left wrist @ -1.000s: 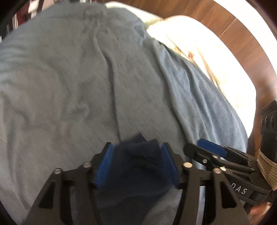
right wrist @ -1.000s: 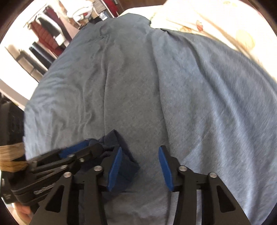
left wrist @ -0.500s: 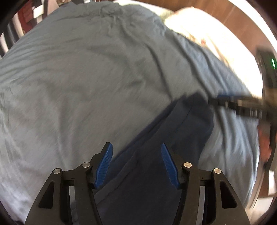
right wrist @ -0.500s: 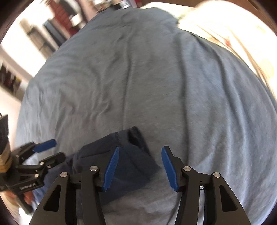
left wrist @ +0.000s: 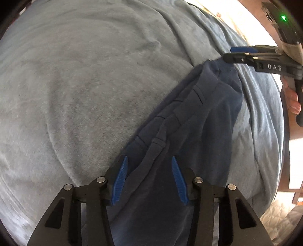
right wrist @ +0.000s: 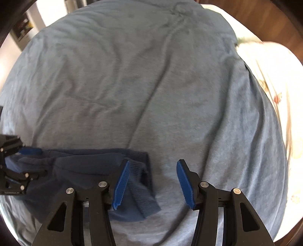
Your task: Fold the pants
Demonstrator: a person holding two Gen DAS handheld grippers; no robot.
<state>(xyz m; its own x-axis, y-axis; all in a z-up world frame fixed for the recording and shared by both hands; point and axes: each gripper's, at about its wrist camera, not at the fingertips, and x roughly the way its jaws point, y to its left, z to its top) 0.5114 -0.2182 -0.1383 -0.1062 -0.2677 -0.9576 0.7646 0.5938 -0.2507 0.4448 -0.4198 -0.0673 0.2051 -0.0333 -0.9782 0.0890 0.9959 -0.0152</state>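
Note:
Dark navy pants point(left wrist: 189, 117) lie stretched in a long band on a grey-blue blanket point(left wrist: 85, 85). My left gripper point(left wrist: 149, 158) points down over one end. A fold of the stitched band runs between its blue pads, and the jaws are closing without pressing on it. In the same view my right gripper point(left wrist: 229, 53) hovers at the far end. In the right wrist view the pants point(right wrist: 85, 166) end in a ribbed hem point(right wrist: 140, 189) that lies under the left pad. My right gripper point(right wrist: 153, 161) is open, mostly over bare blanket point(right wrist: 151, 75). My left gripper point(right wrist: 36, 161) shows at the left edge.
Cream patterned bedding point(right wrist: 274, 85) lies beyond the blanket's right edge, with dark wood point(right wrist: 265, 17) behind it. A person's hand point(left wrist: 293, 102) holds the right gripper's handle. The blanket drops off the bed at the right point(left wrist: 274, 151).
The two grippers were side by side with the pants bunched in the left jaws. They have moved apart, the pants now lie spread out between them, and the left jaws have narrowed.

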